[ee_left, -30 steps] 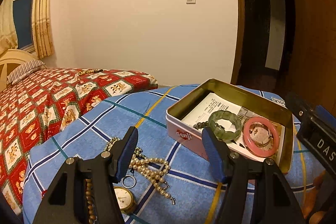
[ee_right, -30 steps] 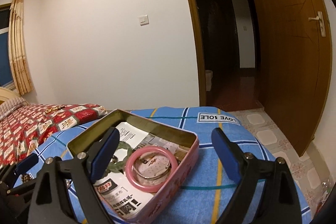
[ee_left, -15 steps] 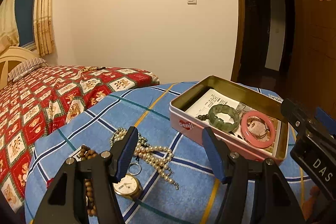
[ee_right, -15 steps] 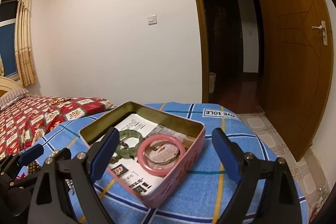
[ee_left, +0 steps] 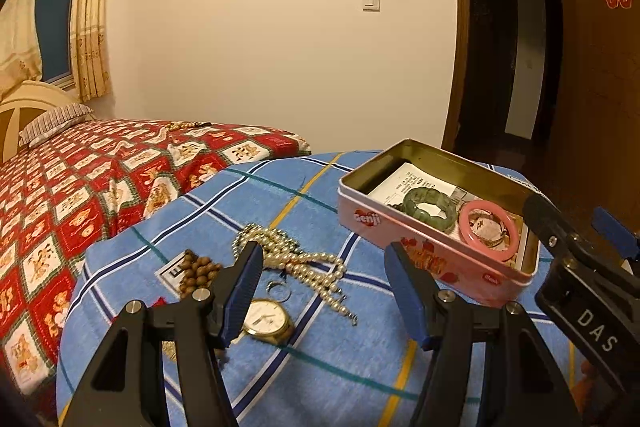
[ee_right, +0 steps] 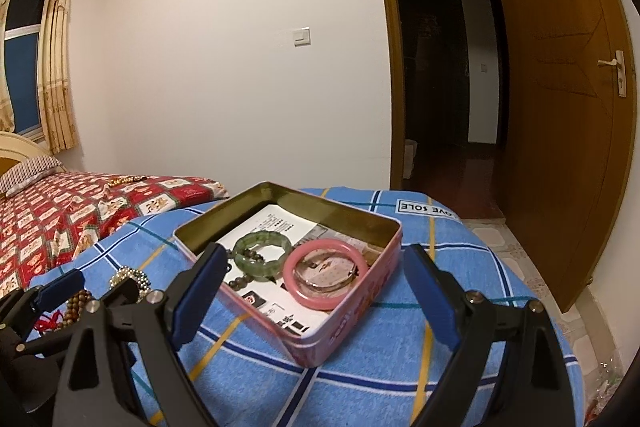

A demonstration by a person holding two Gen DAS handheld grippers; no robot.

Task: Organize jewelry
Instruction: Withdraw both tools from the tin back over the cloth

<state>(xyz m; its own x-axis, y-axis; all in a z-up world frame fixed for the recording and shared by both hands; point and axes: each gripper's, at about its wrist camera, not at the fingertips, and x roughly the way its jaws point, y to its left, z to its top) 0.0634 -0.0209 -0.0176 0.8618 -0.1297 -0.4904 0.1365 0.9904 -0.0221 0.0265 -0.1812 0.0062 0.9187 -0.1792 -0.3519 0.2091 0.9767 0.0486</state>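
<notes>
An open pink tin (ee_left: 424, 243) (ee_right: 352, 311) sits on a blue checked cloth. Inside lie a green bead bracelet (ee_left: 430, 207) (ee_right: 262, 251), a pink bangle (ee_left: 492, 233) (ee_right: 326, 275) around a thin metal bangle, a dark bead string and a printed leaflet. Left of the tin lie a pearl necklace (ee_left: 296, 259), a small ring (ee_left: 280, 289), a gold watch (ee_left: 266, 321) and brown wooden beads (ee_left: 196, 273) (ee_right: 76, 303). My left gripper (ee_left: 324, 263) is open and empty above the pearls and watch. My right gripper (ee_right: 316, 263) is open and empty, hovering near the tin's front.
The blue cloth (ee_left: 328, 375) covers a rounded surface that drops off at its edges. A bed with a red patterned cover (ee_left: 100, 179) lies to the left. An open wooden door (ee_right: 560, 107) and a dark doorway are at the right.
Both grippers have drawn back from the tin, which now looks smaller and farther. More of the pearls, watch and wooden beads shows in the left wrist view. Neither gripper's opening has changed.
</notes>
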